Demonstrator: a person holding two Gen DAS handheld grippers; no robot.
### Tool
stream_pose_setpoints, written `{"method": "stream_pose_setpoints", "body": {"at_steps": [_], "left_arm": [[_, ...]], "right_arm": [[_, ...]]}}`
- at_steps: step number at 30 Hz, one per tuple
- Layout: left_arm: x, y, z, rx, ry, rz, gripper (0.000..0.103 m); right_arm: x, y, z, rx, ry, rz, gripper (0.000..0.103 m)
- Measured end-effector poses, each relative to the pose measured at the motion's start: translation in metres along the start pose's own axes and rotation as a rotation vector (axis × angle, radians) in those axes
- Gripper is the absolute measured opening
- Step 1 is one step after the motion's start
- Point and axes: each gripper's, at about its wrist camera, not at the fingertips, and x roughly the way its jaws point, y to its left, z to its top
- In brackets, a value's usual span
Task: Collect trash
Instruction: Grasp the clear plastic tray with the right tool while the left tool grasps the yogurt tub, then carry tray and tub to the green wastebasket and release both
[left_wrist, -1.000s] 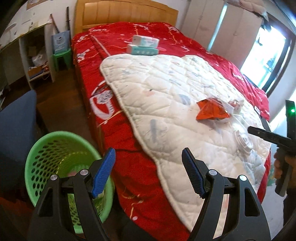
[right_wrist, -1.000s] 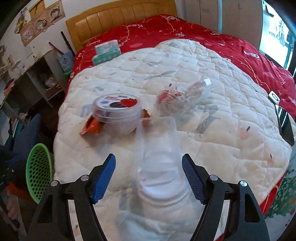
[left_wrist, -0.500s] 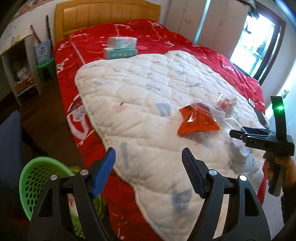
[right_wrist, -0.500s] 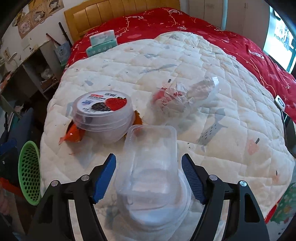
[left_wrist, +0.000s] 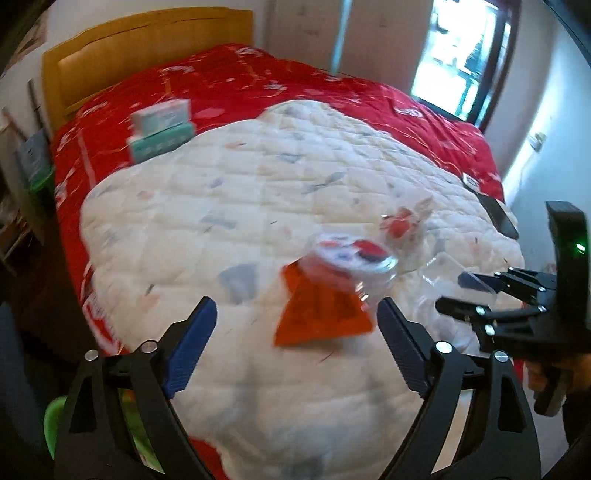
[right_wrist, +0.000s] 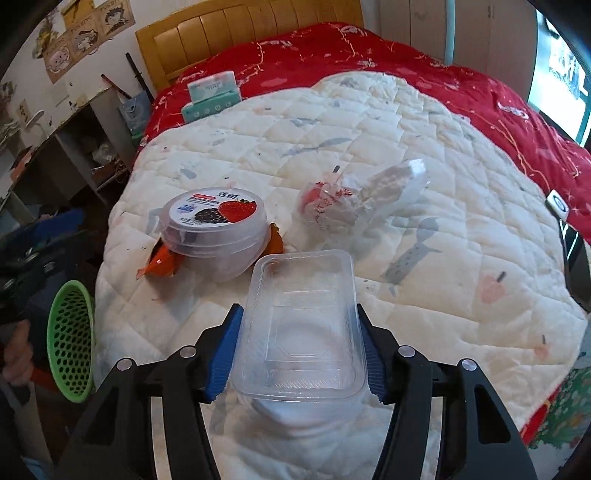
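— What sort of place is this?
— A home bedroom: a bed with a wooden headboard (right_wrist: 240, 33), a red bedspread (right_wrist: 461, 88) and a white quilt (right_wrist: 369, 147).
— Anything else?
— Cartoon posters (right_wrist: 92, 22) over cluttered shelves (right_wrist: 85, 147), and a window (left_wrist: 458, 55).

Both grippers are showing black angular frames with silver screws and ribbed blue pads: the left gripper (left_wrist: 297, 343) and the right gripper (right_wrist: 297, 350). A green light is glowing on the right gripper's black housing.
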Motion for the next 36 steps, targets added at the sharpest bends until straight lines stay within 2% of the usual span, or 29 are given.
{"method": "stream_pose_setpoints", "body": {"at_steps": [6,10,23,26,30,36], "left_arm": [[0.034,-0.035,0.022,0.126,0.049,-0.04,0.095],[0.053,-0.046,0.029,0.172,0.082,-0.028,0.096],[0.096,-0.049,0.036,0.204,0.168,-0.013,0.096],[0.097,-0.048,0.034,0.199,0.164,-0.026,0.089],[0.091,-0.045,0.032,0.181,0.135,-0.034,0.089],[0.055,-0.04,0.031,0.135,0.052,-0.056,0.089]], "right_arm": [[-0.021,-0.011,-0.009,0.006,-0.029,0.002,0.057],[-0.027,-0.017,-0.015,0.013,-0.04,-0.002,0.057],[-0.028,-0.032,-0.027,0.049,-0.04,0.01,0.057],[-0.027,-0.031,-0.029,0.051,-0.039,0.011,0.057],[-0.031,-0.028,-0.03,0.051,-0.044,0.013,0.057],[-0.041,-0.017,-0.03,0.039,-0.062,0.017,0.057]]}}
